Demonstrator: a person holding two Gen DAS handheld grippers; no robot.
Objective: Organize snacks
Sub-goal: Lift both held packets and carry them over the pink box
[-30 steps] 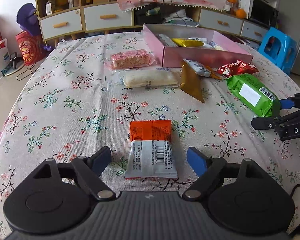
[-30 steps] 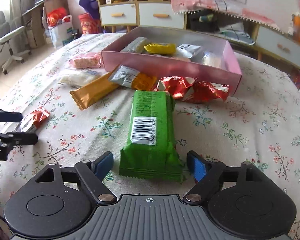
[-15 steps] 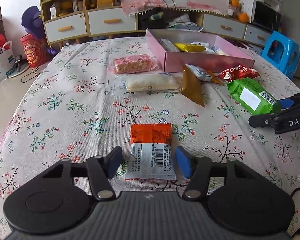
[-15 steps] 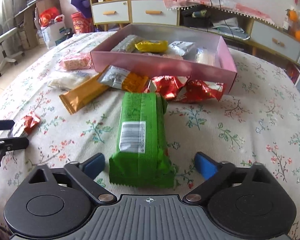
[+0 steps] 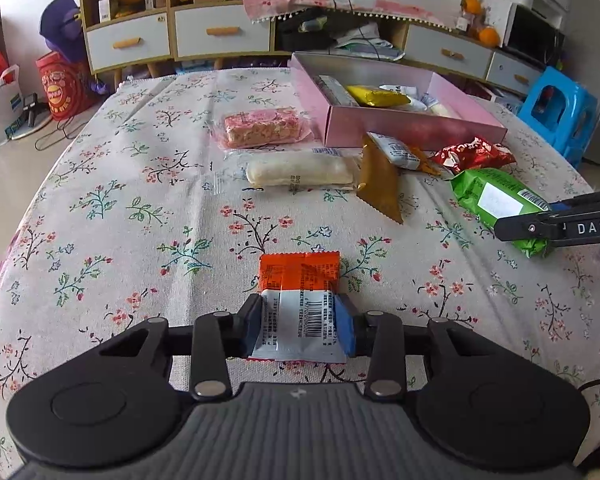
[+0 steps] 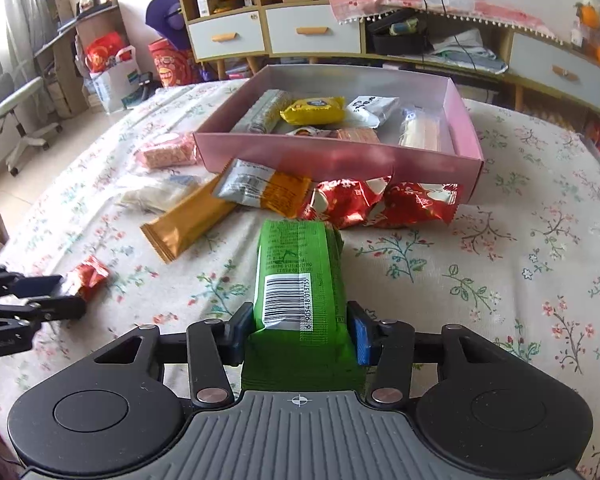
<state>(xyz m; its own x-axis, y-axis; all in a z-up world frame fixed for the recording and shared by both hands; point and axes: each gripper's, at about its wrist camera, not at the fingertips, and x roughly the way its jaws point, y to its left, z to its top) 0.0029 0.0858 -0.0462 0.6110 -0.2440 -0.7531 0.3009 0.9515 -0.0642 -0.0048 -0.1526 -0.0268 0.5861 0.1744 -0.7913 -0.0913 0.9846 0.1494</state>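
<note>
An orange-and-white snack packet (image 5: 298, 280) lies on the flowered tablecloth. My left gripper (image 5: 299, 324) is closing on its white end, both blue pads pressing its sides so that they curl up. From the right wrist view the same packet (image 6: 88, 274) shows at the far left. A green snack pack (image 6: 296, 264) lies lengthwise between the jaws of my right gripper (image 6: 300, 332), which is closing with both pads against its sides. The pink box (image 6: 300, 158) behind holds several snacks.
A pink nougat bar (image 5: 262, 128), a white roll (image 5: 300, 172), a gold bar (image 5: 378, 184), a grey-and-orange packet (image 6: 264, 190) and red packets (image 6: 380, 200) lie before the box. A blue stool (image 5: 556, 112) stands beyond the table's right edge, drawers behind.
Both grippers went from wide open to closed against their packets: the left on the orange-and-white one, the right on the green one. Neither hand shifted much.
</note>
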